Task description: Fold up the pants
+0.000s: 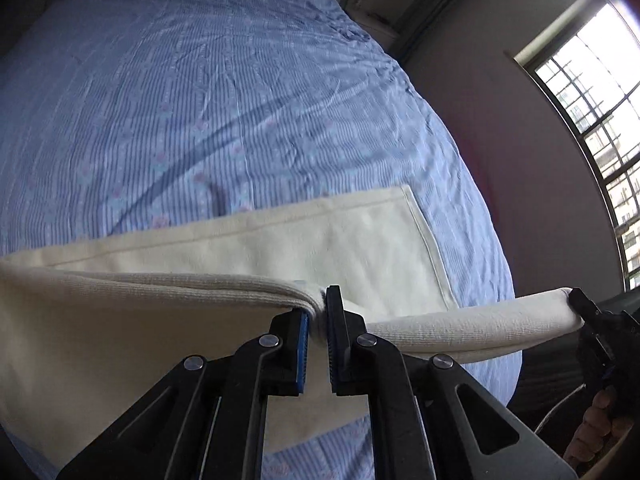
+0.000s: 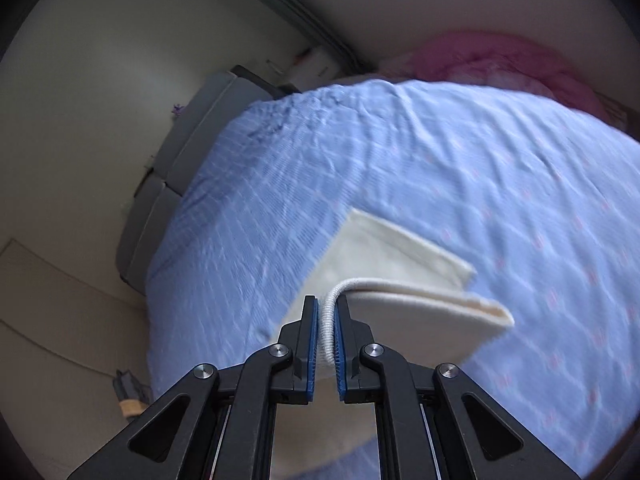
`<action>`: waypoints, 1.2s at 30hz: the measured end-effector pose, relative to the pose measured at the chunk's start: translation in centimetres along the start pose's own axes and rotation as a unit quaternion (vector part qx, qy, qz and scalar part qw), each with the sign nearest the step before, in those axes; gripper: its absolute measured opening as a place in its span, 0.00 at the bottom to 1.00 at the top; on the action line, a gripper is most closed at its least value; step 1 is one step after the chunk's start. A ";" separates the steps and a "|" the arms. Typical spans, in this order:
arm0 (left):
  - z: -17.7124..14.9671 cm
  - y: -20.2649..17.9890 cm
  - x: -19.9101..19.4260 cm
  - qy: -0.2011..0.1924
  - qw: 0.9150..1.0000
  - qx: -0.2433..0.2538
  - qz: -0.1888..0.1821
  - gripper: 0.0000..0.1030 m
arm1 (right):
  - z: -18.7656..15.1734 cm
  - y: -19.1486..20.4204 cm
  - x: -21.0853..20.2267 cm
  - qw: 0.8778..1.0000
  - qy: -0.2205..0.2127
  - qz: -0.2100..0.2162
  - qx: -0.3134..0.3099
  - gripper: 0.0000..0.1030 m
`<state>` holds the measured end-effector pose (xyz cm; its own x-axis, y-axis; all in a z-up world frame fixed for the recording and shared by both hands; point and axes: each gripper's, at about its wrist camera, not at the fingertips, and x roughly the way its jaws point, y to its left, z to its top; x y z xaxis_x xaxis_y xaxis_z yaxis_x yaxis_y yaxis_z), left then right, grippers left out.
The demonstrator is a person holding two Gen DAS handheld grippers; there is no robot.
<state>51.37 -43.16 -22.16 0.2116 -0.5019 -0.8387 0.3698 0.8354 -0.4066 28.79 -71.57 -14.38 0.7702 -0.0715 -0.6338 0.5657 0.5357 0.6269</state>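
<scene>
Cream pants (image 1: 224, 248) pinched by both hand-held grippers above bed (image 1: 200, 100).

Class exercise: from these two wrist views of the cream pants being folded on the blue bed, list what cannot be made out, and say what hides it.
- Cream ribbed-waist cotton pants: left view, near part hidden behind the left gripper.
- Right gripper: right view, fold underneath hidden by the lifted layer.
- Pink bundle: right view, blurred, unidentifiable.
- Blue striped bedsheet: small print unreadable.

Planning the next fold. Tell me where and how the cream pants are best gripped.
Grip the pants at the ribbed waistband, from the near bed edge, one gripper per end. It is thick and firm. The left gripper and right gripper already pinch it so.
</scene>
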 end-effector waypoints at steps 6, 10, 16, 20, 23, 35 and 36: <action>5.0 1.9 6.0 0.013 0.998 -0.054 0.027 0.09 | 5.5 -0.5 10.4 0.999 0.042 0.005 -0.003 0.08; 6.1 3.0 10.4 0.044 0.995 -0.074 0.048 0.09 | 7.6 -2.2 17.4 0.996 0.082 -0.017 0.001 0.08; 6.5 3.2 13.5 0.064 0.991 -0.083 0.089 0.11 | 9.5 -3.3 23.8 0.991 0.104 -0.070 -0.046 0.05; 7.3 3.0 14.6 0.079 0.986 -0.101 0.106 0.17 | 11.0 -2.6 23.6 0.988 0.092 -0.084 -0.087 0.11; 8.0 2.0 13.9 0.061 0.987 -0.112 0.097 0.36 | 11.3 -1.9 20.6 0.984 0.062 -0.100 -0.131 0.34; 4.0 -8.6 1.7 -0.047 0.995 0.056 0.070 0.58 | 6.0 0.5 6.8 0.964 0.046 -0.074 -0.250 0.59; 2.9 -9.3 0.2 -0.056 0.993 0.070 0.072 0.59 | 5.1 1.1 6.0 0.962 0.046 -0.069 -0.261 0.60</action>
<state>50.57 -51.65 -17.50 0.3670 -0.4085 -0.8357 0.4501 0.8642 -0.2248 35.51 -75.74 -15.14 0.6551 -0.1096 -0.7476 0.4174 0.8772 0.2372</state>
